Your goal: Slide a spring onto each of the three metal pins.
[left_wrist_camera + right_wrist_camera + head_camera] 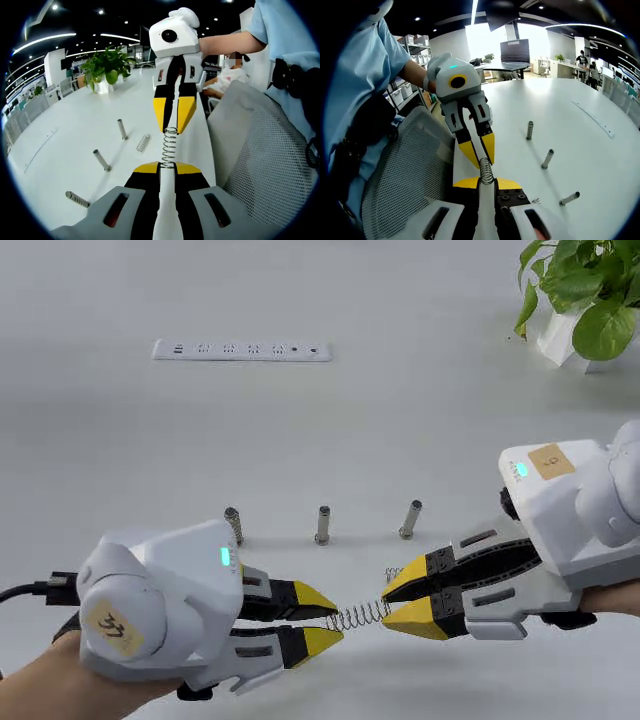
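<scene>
One spring [358,615] is pinched end to end right now. The left gripper [338,621] has its fingers closed down on one end and the right gripper [388,606] has its fingers clamped on the other. The spring hangs in the air just above the table [400,420].

Behind it, the left pin [231,512] already wears a fitted spring [235,530]. The middle pin [323,524] and right pin [410,519] are bare. A loose spring [393,573] lies on the table near the right pin.

My take on doing this bit well:

- Don't let both grippers tug, since that coil looks soft and would probably stretch or kink.
- I'd have one side let go so an end is free.
- Then turn the spring upright and line its open end over a bare pin before lowering.
- The right pin looks like it leans in the head view, though that could just be the angle. If it really does lean, match the tilt or the coil will snag on the tip.
- Keep the pinch light and off to the upper end. Squash the coils and it won't slide down.
</scene>
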`<act>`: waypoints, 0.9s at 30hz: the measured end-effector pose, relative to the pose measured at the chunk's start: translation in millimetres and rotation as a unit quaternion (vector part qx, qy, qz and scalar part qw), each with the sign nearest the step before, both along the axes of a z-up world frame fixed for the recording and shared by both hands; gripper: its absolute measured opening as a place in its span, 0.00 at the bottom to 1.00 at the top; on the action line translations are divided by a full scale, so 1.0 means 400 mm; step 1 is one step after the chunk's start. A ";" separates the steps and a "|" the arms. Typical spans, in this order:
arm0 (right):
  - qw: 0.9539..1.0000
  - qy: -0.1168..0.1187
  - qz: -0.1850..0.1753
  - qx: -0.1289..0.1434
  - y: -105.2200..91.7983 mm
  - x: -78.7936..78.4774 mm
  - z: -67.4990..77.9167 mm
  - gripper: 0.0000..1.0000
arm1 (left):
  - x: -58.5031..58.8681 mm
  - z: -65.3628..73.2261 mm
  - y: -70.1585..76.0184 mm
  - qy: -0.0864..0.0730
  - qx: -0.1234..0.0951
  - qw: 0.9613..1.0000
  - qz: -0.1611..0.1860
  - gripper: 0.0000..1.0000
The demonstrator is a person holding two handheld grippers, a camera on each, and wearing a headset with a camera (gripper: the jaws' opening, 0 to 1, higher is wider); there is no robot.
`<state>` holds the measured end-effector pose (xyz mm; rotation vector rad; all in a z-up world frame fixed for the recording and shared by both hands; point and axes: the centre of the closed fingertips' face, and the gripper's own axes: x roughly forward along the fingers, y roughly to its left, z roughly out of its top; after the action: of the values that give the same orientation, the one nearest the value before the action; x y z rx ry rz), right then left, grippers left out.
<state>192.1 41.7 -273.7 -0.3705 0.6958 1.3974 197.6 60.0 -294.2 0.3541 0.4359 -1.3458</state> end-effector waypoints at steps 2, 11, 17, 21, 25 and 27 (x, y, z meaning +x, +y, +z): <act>1.000 -0.004 0.003 -0.003 0.001 0.000 0.002 0.07 | -0.001 -0.002 -0.002 0.004 0.000 1.000 0.001 0.07; 0.999 -0.034 0.022 -0.022 0.015 -0.003 0.017 0.07 | -0.005 -0.011 -0.011 0.017 0.005 1.000 0.005 0.07; 0.998 -0.042 0.029 -0.028 0.021 -0.004 0.021 0.07 | -0.007 -0.013 -0.015 0.021 0.007 1.000 0.003 0.07; 0.998 -0.047 0.033 -0.031 0.022 -0.002 0.021 0.07 | -0.007 -0.013 -0.016 0.021 0.007 1.000 0.003 0.07; 0.998 -0.049 0.034 -0.033 0.023 -0.003 0.023 0.07 | -0.008 -0.013 -0.017 0.021 0.006 1.000 0.004 0.06; 0.998 -0.051 0.036 -0.033 0.024 -0.003 0.024 0.07 | -0.009 -0.013 -0.018 0.022 0.005 1.000 0.005 0.06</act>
<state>191.0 51.5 -263.9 -0.5198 0.6510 1.4146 194.0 52.6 -299.5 0.3305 0.4805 -1.3446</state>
